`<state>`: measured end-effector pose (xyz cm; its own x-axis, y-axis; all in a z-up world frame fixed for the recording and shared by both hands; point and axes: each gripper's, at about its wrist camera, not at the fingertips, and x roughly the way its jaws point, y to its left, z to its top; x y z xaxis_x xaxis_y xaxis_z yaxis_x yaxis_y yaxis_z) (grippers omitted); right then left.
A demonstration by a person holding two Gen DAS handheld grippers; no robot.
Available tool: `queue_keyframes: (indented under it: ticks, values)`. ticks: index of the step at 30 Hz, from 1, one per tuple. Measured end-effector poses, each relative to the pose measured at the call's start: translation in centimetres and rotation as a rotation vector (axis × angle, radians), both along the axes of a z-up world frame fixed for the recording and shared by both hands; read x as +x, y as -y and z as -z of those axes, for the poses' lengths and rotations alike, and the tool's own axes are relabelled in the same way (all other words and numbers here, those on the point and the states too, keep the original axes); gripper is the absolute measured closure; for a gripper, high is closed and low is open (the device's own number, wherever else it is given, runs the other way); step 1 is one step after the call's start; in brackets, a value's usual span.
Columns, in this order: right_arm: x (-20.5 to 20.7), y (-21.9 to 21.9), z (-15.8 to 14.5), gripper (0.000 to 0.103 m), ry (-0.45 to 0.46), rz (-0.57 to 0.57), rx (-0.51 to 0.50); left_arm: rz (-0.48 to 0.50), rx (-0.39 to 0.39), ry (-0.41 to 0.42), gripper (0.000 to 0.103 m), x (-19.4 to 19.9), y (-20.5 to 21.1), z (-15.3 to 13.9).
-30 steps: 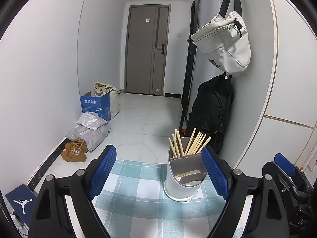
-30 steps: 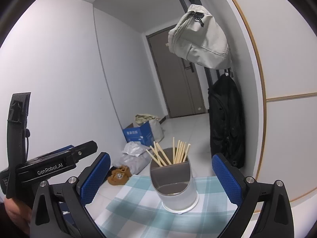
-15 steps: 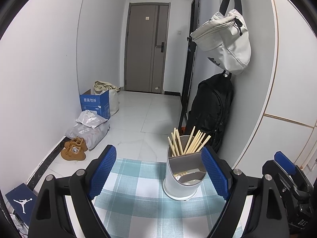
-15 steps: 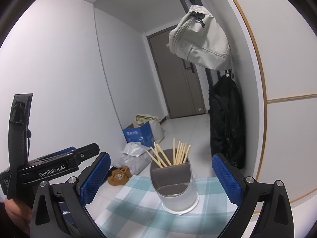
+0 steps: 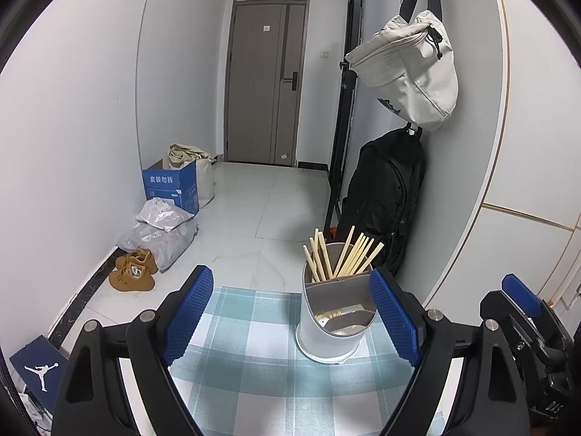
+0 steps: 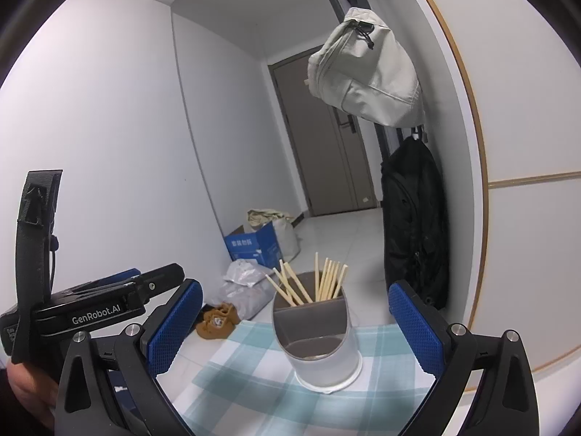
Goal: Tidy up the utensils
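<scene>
left gripper: jaws wide apart, empty, unmoved
right gripper: spread wide, empty, unmoved
utensil holder: same spot, chopsticks unchanged

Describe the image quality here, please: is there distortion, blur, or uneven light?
Left wrist view: strong fisheye bending, the door frame and walls curve, corners black; sharp overall, the checked cloth evenly lit. Right wrist view: the same bending, the scene looks tilted, the chopsticks are crisp, and a soft shadow lies on the cloth near the bottom edge.
</scene>
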<state>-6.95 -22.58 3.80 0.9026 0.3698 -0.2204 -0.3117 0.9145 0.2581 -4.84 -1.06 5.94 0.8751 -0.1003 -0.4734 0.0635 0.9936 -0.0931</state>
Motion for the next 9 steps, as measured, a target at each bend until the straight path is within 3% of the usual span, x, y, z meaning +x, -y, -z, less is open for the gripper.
queue_keyframes:
  ticks: [9]
  values:
    - [0.19,0.23,0.45,0.0,-0.012,0.004,0.004,0.003,-0.002,0.026,0.018,-0.34,-0.12,0.19]
